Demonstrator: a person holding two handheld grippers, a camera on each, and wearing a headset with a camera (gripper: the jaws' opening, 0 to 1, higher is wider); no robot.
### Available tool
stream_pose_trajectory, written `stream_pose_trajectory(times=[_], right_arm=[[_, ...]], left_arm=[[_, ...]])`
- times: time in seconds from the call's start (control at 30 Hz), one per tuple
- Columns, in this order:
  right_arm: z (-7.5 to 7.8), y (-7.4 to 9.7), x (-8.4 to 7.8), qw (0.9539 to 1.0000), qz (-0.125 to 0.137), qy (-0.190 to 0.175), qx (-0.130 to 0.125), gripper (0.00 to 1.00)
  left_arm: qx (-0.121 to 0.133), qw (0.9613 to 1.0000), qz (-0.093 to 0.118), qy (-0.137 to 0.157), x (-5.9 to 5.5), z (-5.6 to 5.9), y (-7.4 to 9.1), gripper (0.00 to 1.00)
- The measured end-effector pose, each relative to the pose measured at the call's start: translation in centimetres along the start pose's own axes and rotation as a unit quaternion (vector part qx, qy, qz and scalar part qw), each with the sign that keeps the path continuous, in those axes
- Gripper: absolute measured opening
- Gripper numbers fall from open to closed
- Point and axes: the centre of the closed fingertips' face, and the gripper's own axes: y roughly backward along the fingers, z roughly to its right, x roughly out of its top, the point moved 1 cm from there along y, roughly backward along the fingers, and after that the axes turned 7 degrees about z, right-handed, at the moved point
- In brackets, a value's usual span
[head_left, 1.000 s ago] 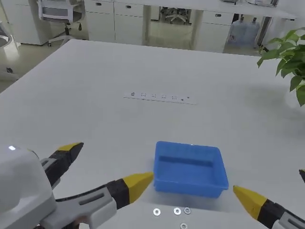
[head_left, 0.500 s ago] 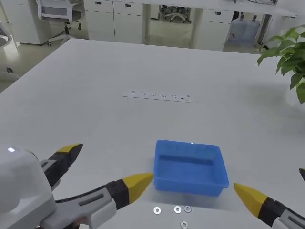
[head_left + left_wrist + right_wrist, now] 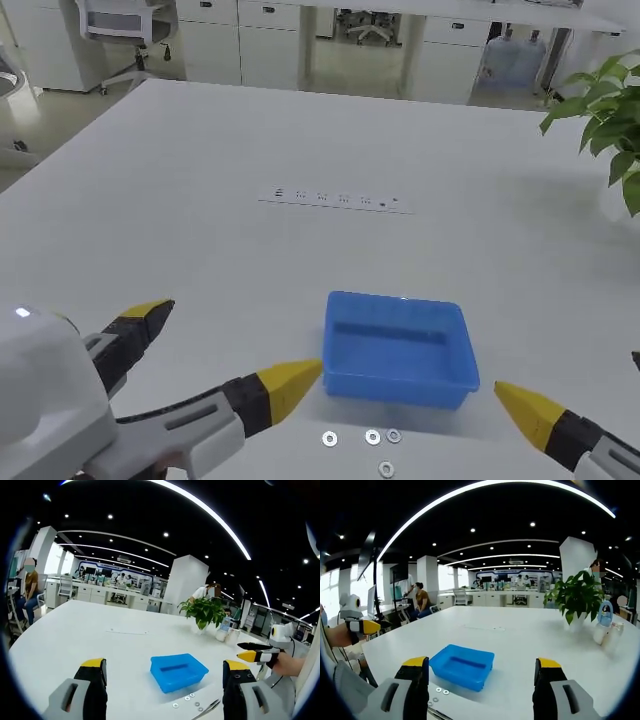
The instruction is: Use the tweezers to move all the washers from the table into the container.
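In the head view, a shallow blue rectangular plastic container (image 3: 398, 386) sits on the white table (image 3: 300, 140), with four small silver metal washers (image 3: 372, 437) lying loose just in front of its near wall. The left gripper (image 3: 220, 346), with yellow-tipped jaws, hovers at lower left, spread wide and holding nothing. The right gripper (image 3: 580, 386) enters at lower right, also gaping and empty. In the left gripper view, the wide-apart jaws frame the container, the washers lie near it, and slim silver metal tweezers (image 3: 210, 709) rest on the table beside them. In the right gripper view, its jaws stand wide and empty, the container between them and the washers just beside its near corner.
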Motion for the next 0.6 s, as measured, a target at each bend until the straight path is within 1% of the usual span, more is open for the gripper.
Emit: stream_pose_trajectory(times=[0.6], right_arm=[[0.04,0.06,-0.06,1.0000,-0.001,0.002,-0.001,0.86]], left_arm=[[0.000,1.0000,-0.001,-0.004,-0.13,-0.07,-0.03,0.99]])
